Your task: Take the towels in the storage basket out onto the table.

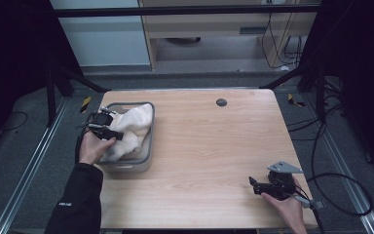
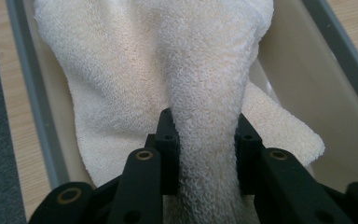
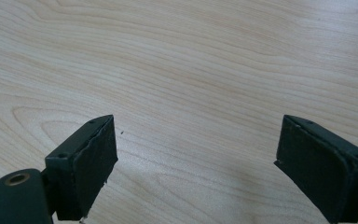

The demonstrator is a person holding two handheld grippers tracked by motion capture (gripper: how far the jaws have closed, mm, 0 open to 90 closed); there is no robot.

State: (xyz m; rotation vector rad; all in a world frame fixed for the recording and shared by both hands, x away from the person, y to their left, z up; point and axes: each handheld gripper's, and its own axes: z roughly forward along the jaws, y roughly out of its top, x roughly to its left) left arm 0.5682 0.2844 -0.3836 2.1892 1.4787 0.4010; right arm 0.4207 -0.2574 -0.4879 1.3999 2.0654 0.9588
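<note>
Pinching a towel fold, left gripper jaws clamped; right gripper jaws wide, empty. Lifting may drag the bin off the worktop.

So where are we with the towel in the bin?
Done: the left gripper has pinched a fold of the white towel, jaws pressed on it. In hand: the towel lies in the grey bin, not lifted. Left: pulling it out onto the table; the right gripper waits open over bare wood.
</note>
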